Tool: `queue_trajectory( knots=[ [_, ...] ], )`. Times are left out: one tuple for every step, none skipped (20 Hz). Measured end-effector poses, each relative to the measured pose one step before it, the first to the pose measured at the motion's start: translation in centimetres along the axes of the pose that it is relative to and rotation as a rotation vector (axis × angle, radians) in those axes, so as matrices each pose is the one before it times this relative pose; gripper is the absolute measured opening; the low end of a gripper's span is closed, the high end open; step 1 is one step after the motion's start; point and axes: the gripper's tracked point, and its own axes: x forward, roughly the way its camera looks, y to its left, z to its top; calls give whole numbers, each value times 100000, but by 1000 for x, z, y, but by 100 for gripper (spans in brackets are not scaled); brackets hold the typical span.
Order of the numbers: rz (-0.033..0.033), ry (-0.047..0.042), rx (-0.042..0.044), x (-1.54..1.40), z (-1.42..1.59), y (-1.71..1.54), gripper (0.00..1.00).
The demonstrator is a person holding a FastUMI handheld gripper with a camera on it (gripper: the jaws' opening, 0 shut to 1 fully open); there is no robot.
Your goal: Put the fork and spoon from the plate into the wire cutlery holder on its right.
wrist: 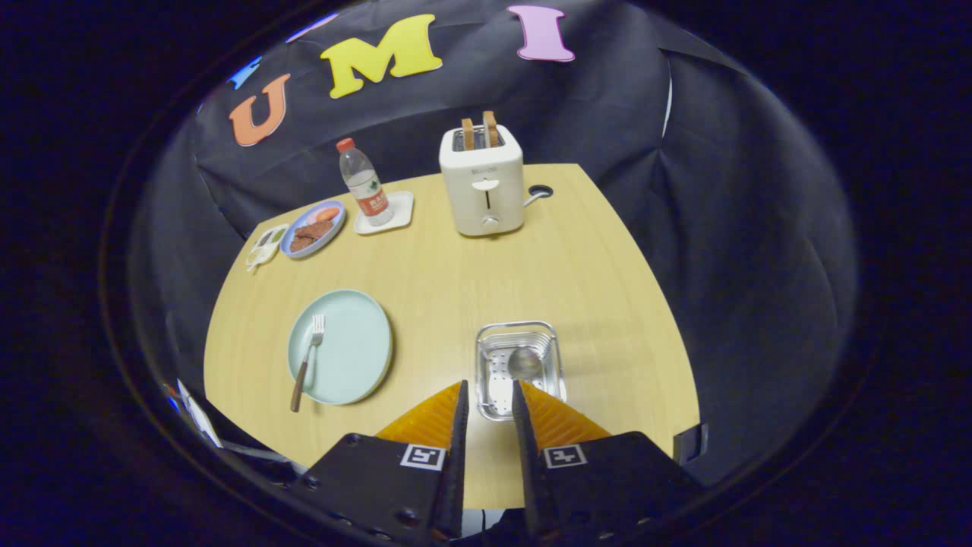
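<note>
Your desk [456, 281] spreads wide under the claw, its near edge hidden behind the claw's body and its left corner cut off by clutter you cannot make out. At the far side stands a white toaster [483, 186] with two slices of toast [479, 131] sticking up. Left of it, a water bottle [364, 182] stands on a small white tray [387, 214], and beside that a blue plate of food [314, 228]; the small white object next to that plate is too blurred to name.

Nearer to you, the pale green plate [351, 357] lies left of the claw and ahead of it. The fork [307, 363] rests on the plate's left part, tines pointing away from you, its long axis running near to far with a slight lean, and its dark handle overhanging the near rim onto the desk.

The wire cutlery holder [519, 367] sits right of the plate, just ahead of your fingertips; its near edge is partly hidden between them. You see the spoon [525, 362] inside it, bowl showing, its handle hard to trace against the wires.

Your claw [487, 395] stands with its fingers parted by a narrow gap, holding nothing.
</note>
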Motion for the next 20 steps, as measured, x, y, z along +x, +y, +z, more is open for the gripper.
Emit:
queue_trajectory(
  knots=[
    [787, -961, -612, 236, 76, 984, 34],
    [1094, -719, -1278, 222, 16, 1175, 36],
    [557, -695, -1568, 258, -25, 1047, 37],
    [899, -703, -1022, 375, 45, 1310, 38],
    [1038, -13, -643, 430, -71, 1344, 38],
    [1284, 536, -683, 498, -343, 1540, 43],
    [695, 83, -573, 529, -129, 1383, 44],
    [260, 363, -681, 498, -233, 1299, 46],
    [-105, 583, -713, 432, -222, 1292, 48],
    [1532, 683, -946, 472, -291, 1694, 50],
    [882, 390, -1326, 540, -164, 1476, 52],
    [200, 227, -1381, 341, 19, 1158, 53],
    [735, 14, -1001, 473, 83, 1369, 53],
    [892, 556, -1103, 498, -93, 1370, 57],
    [372, 658, -1195, 594, -80, 1105, 61],
    [-134, 171, -1125, 514, -11, 873, 66],
    [-167, -4, -868, 546, 58, 898, 71],
    [-205, 183, -136, 528, -84, 831, 76],
    [-368, 556, 359, 479, -77, 620, 76],
    [68, 972, 888, 606, -277, 615, 78]
  ],
)
